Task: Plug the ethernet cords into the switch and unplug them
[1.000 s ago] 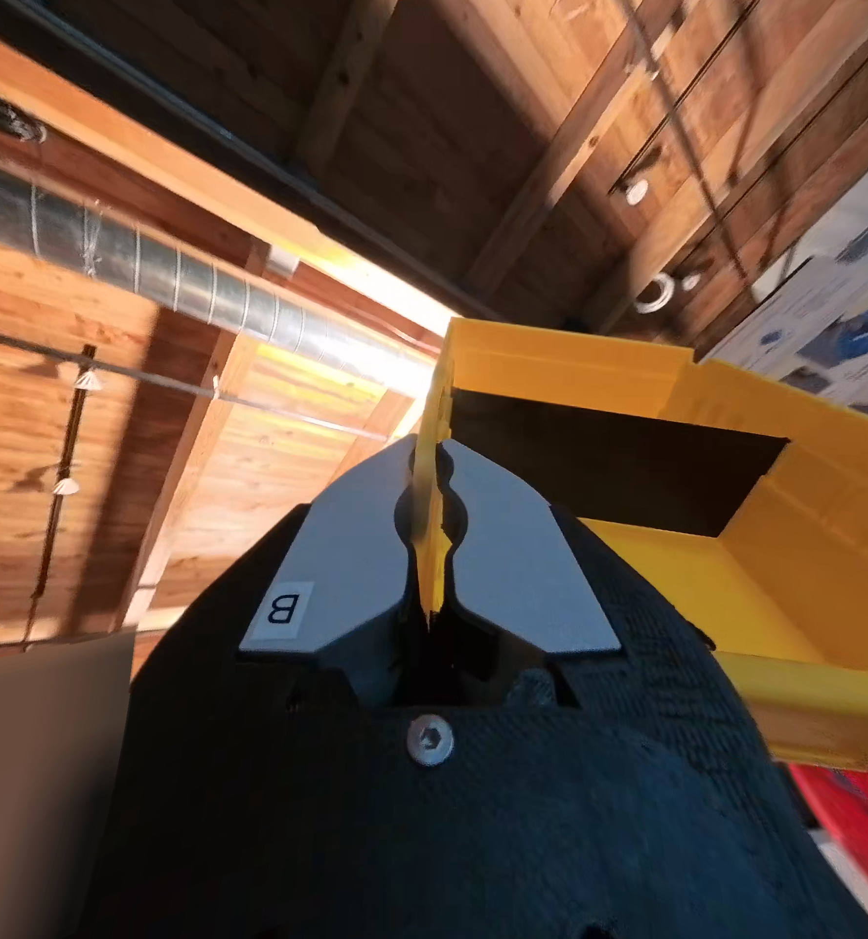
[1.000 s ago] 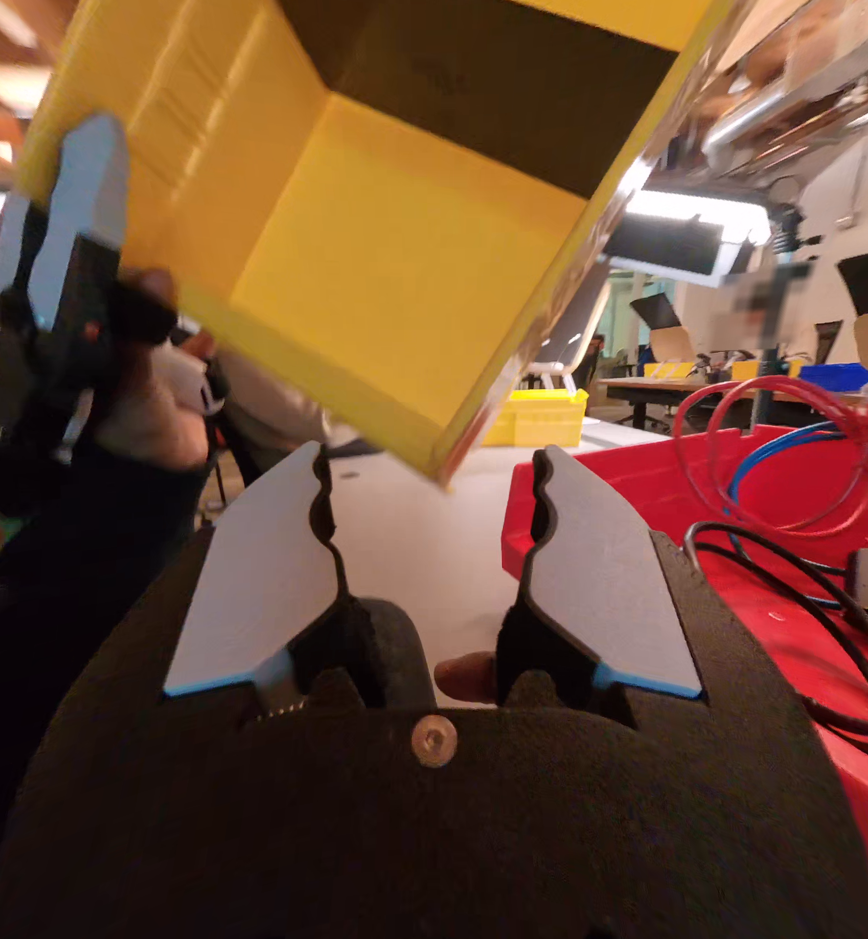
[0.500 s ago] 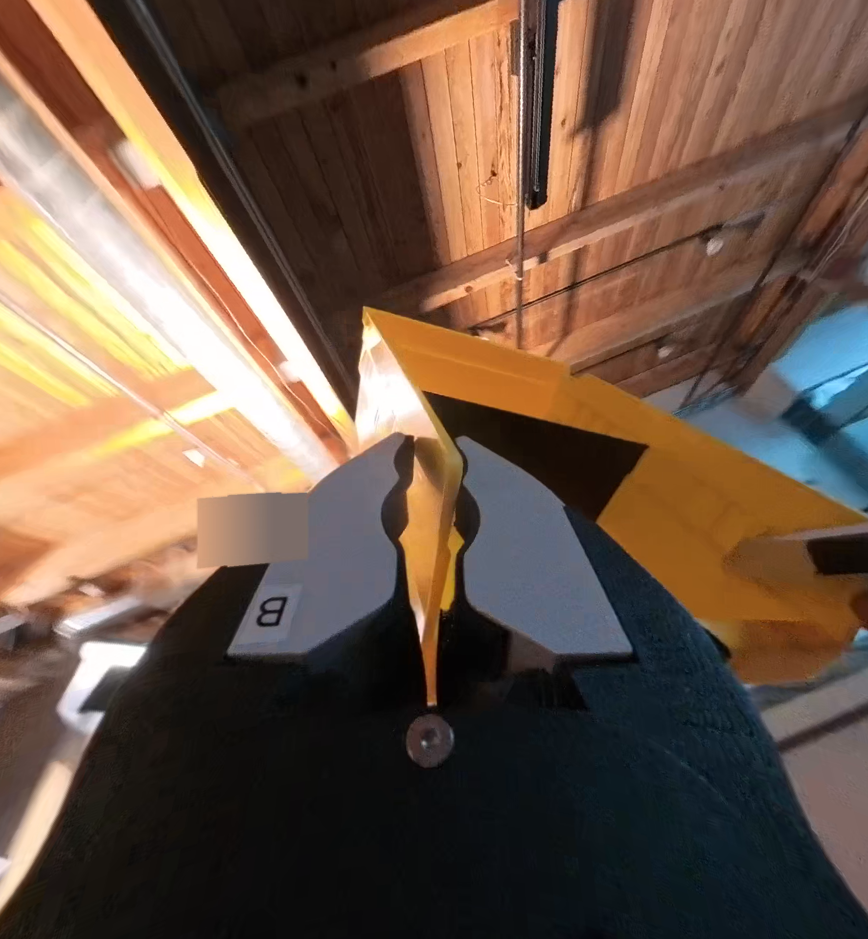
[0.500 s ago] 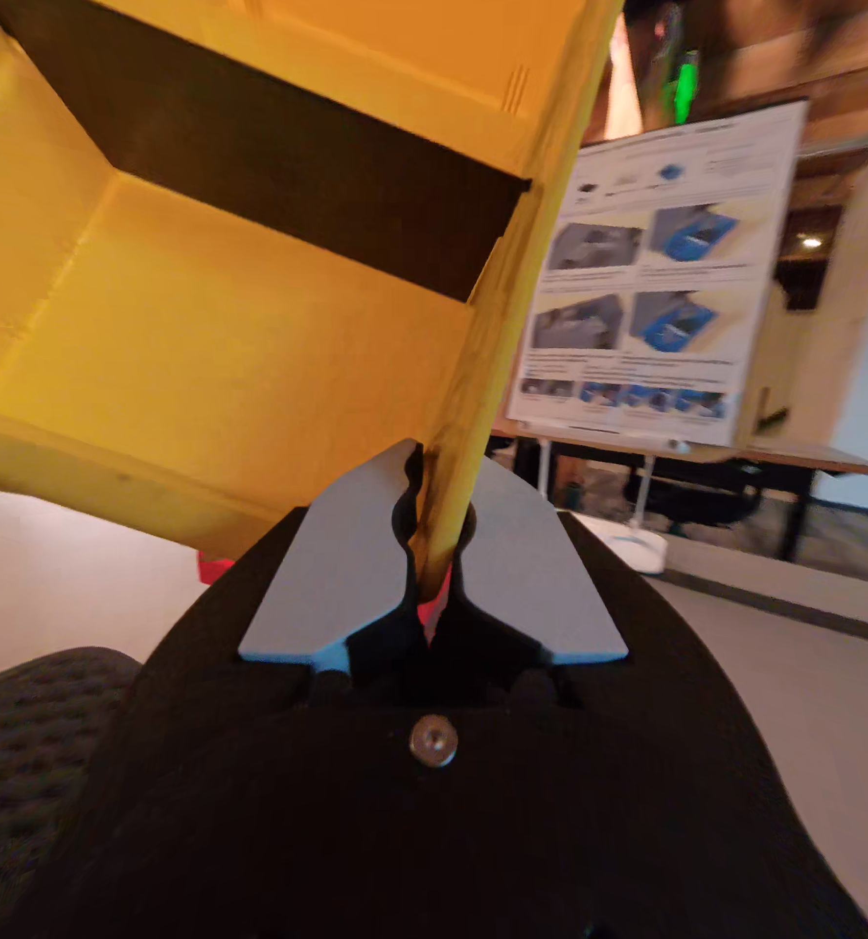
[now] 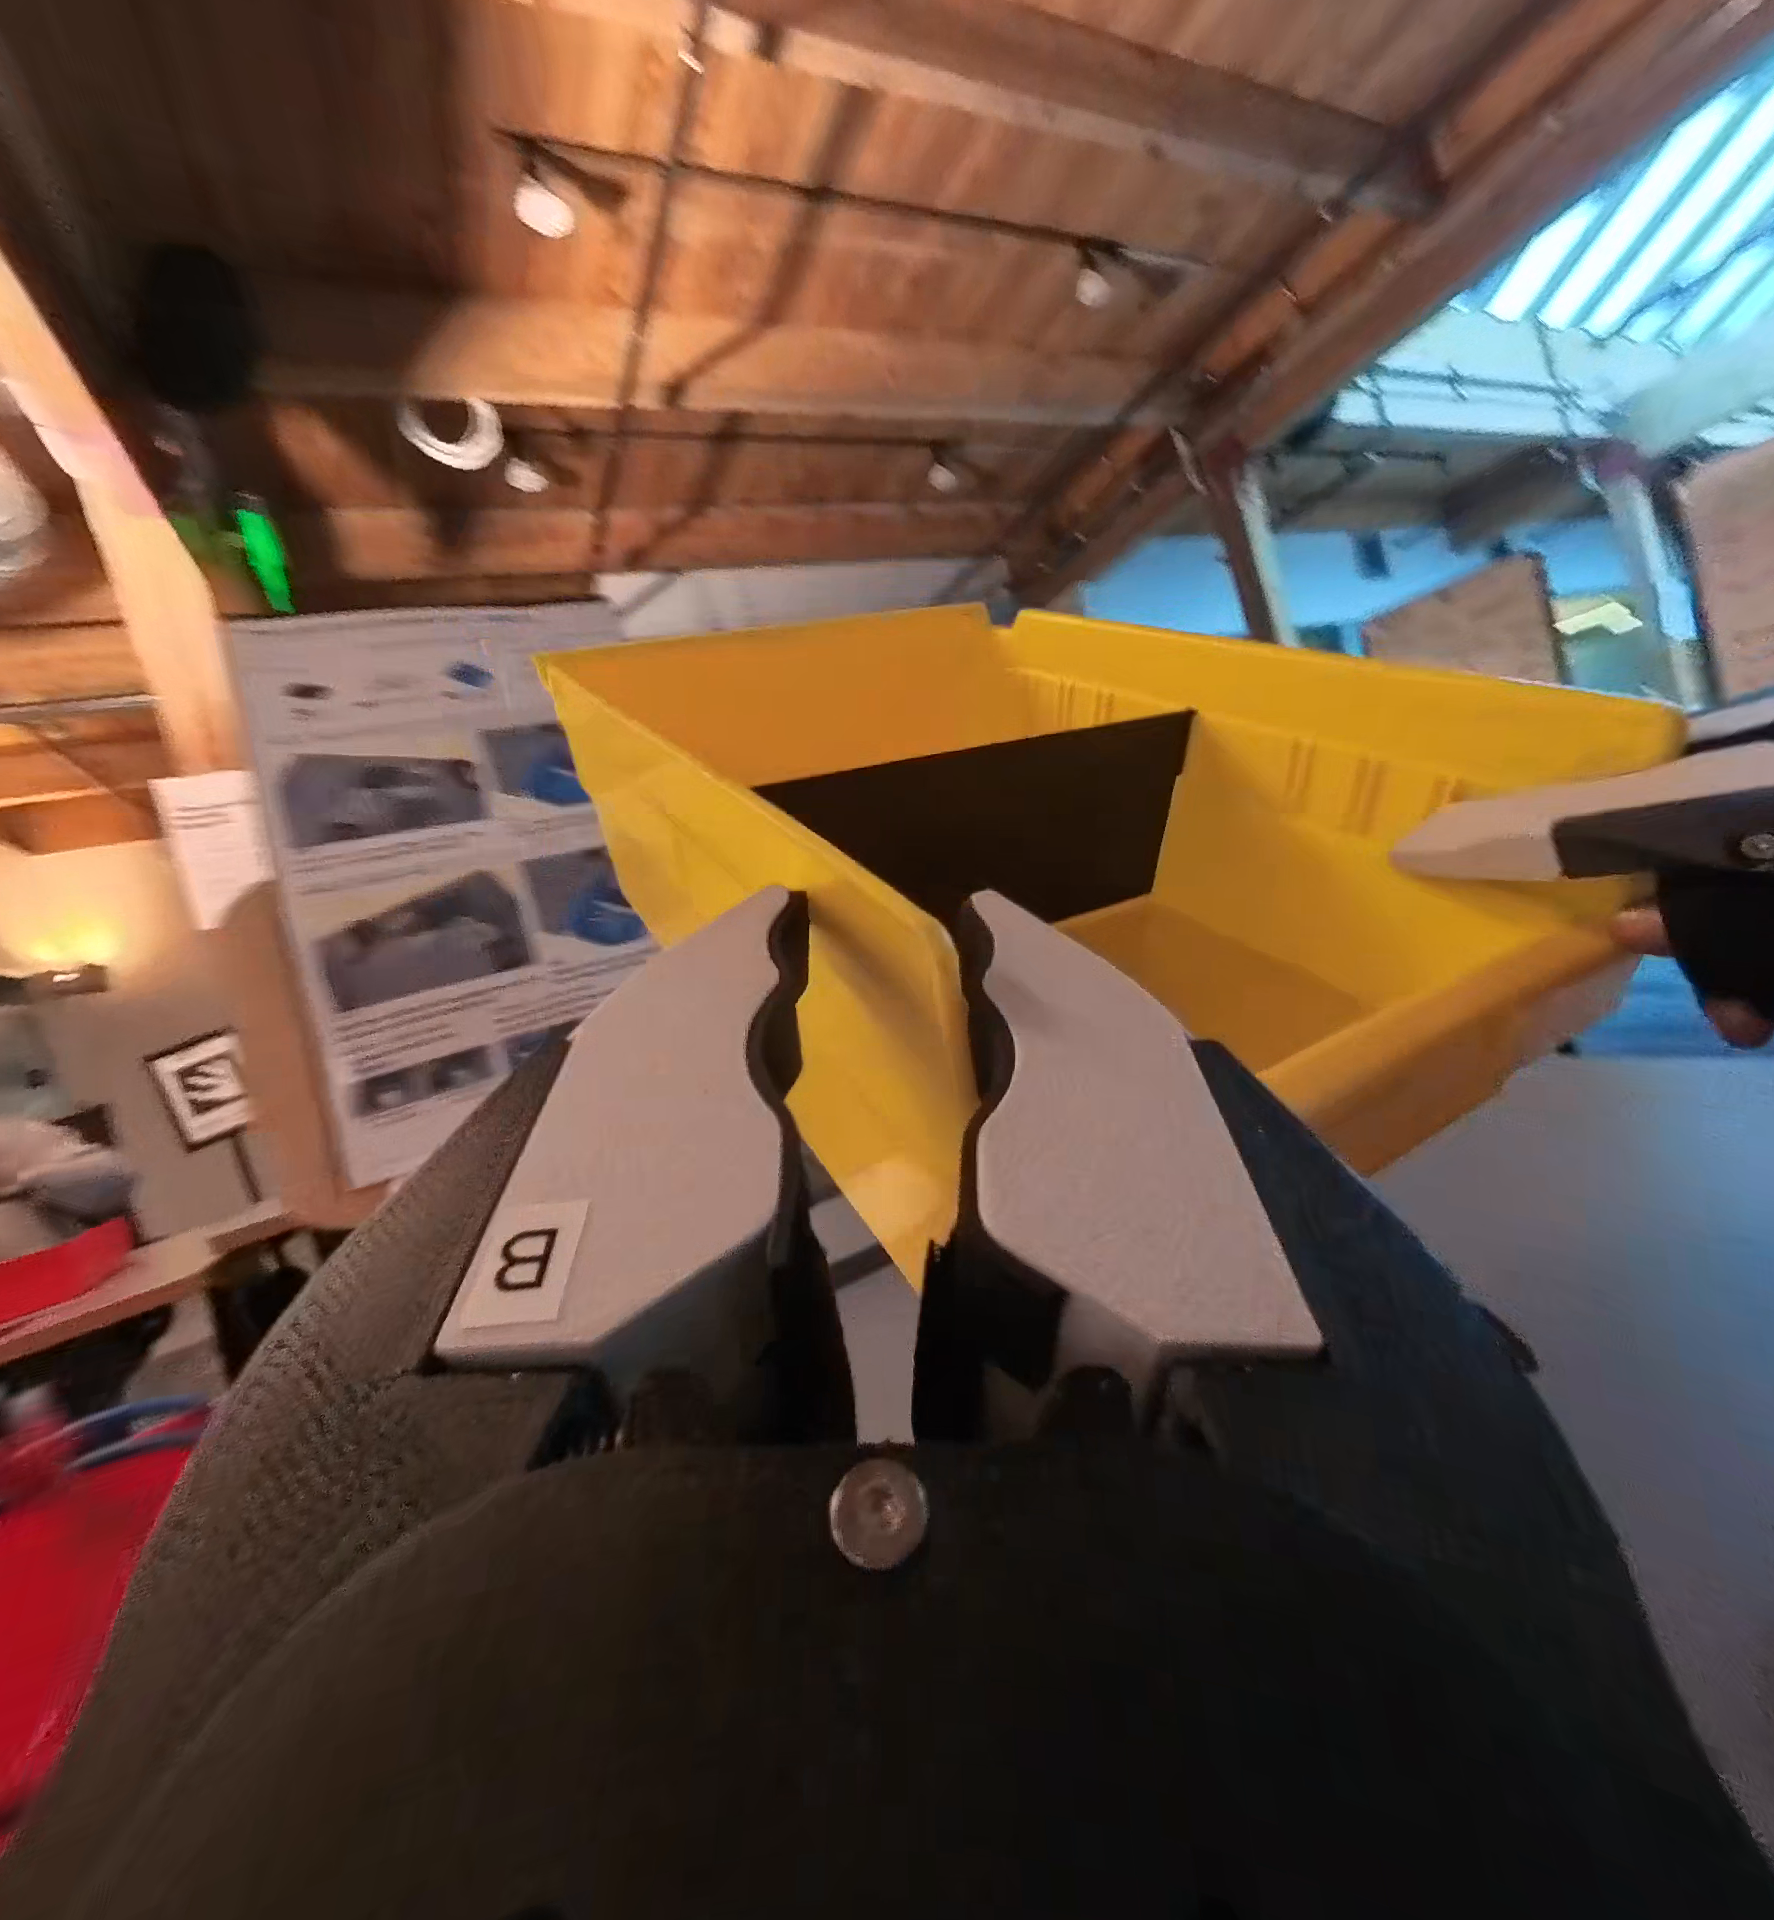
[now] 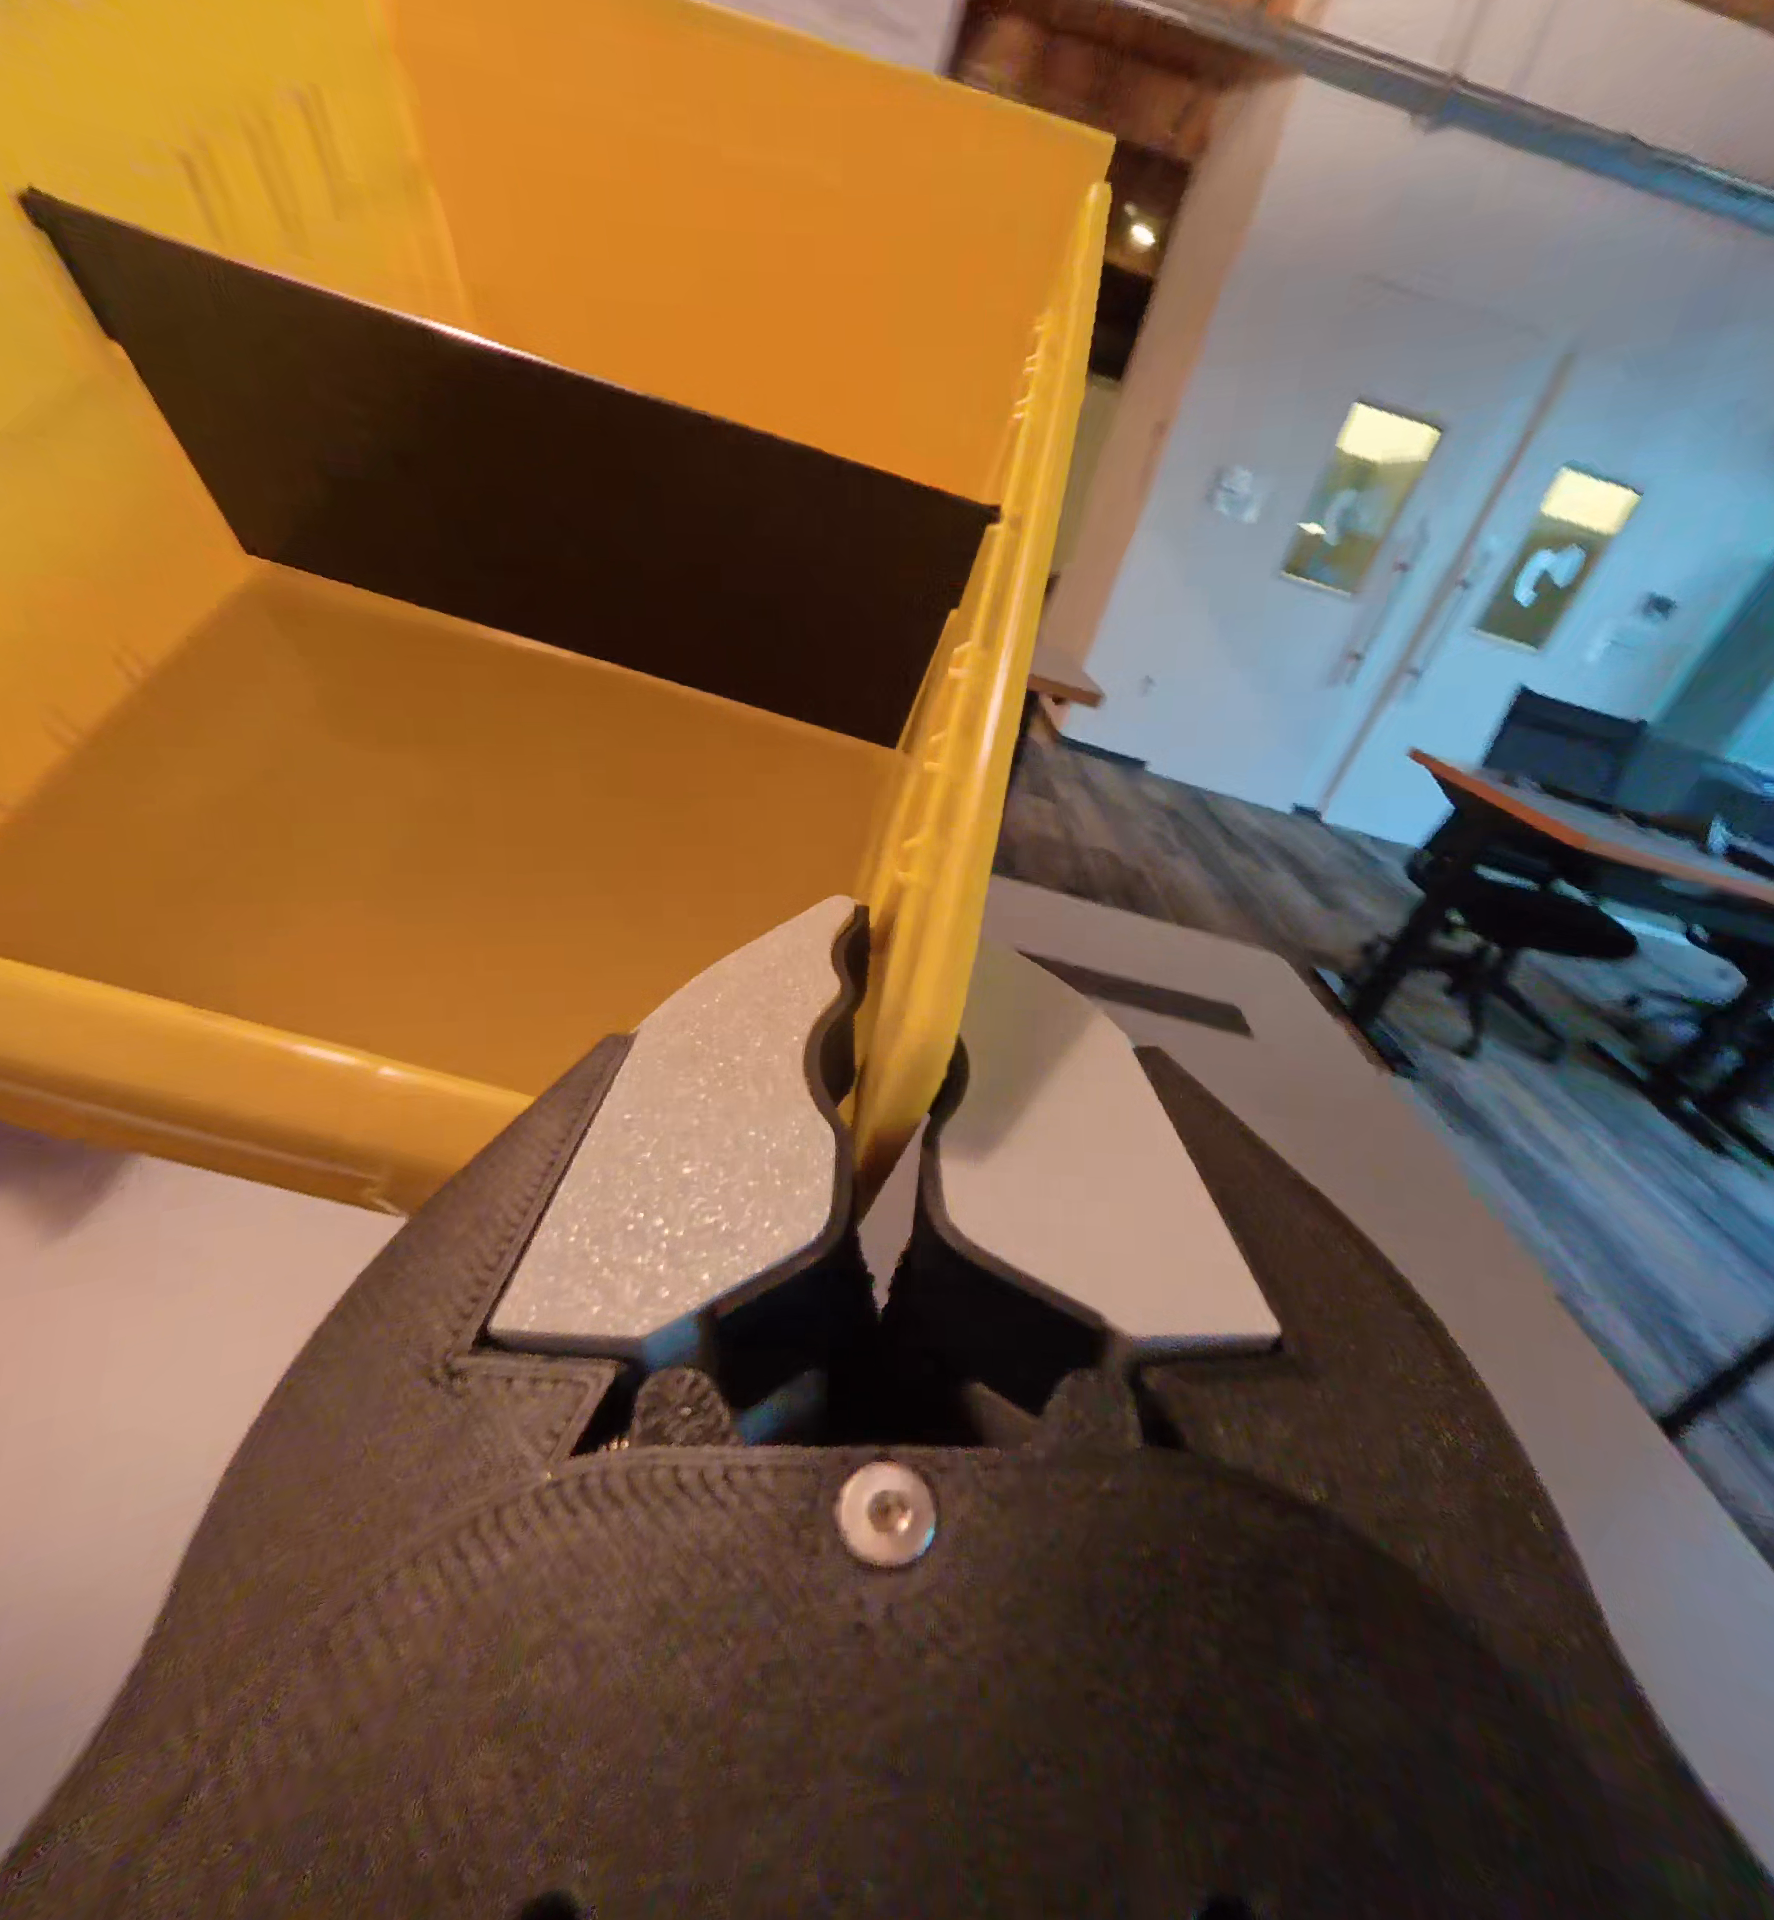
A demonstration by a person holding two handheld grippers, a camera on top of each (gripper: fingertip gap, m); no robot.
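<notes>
An empty yellow bin (image 5: 1278, 914) with a black divider (image 5: 976, 821) is held between both grippers. My left gripper (image 5: 878, 914) is shut on one side wall of the bin. My right gripper (image 6: 914, 935) is shut on the opposite wall of the bin (image 6: 395, 748); it also shows at the right of the left wrist view (image 5: 1485, 831), clamped on the rim. A red bin (image 5: 0, 1621) with blurred red and blue cords is at the lower left. The switch is not in view.
A grey table top (image 6: 135, 1403) lies under the bin. A poster board (image 5: 426, 852) stands behind at the left. Desks and chairs (image 6: 1641, 883) stand off to the right, past the table edge. Across from one pair of fingers to the other is roughly 20 cm.
Both grippers have swung the yellow bin down from a steep tilt to nearly level over the table. A second ago my right gripper was open; it closed on the bin's wall.
</notes>
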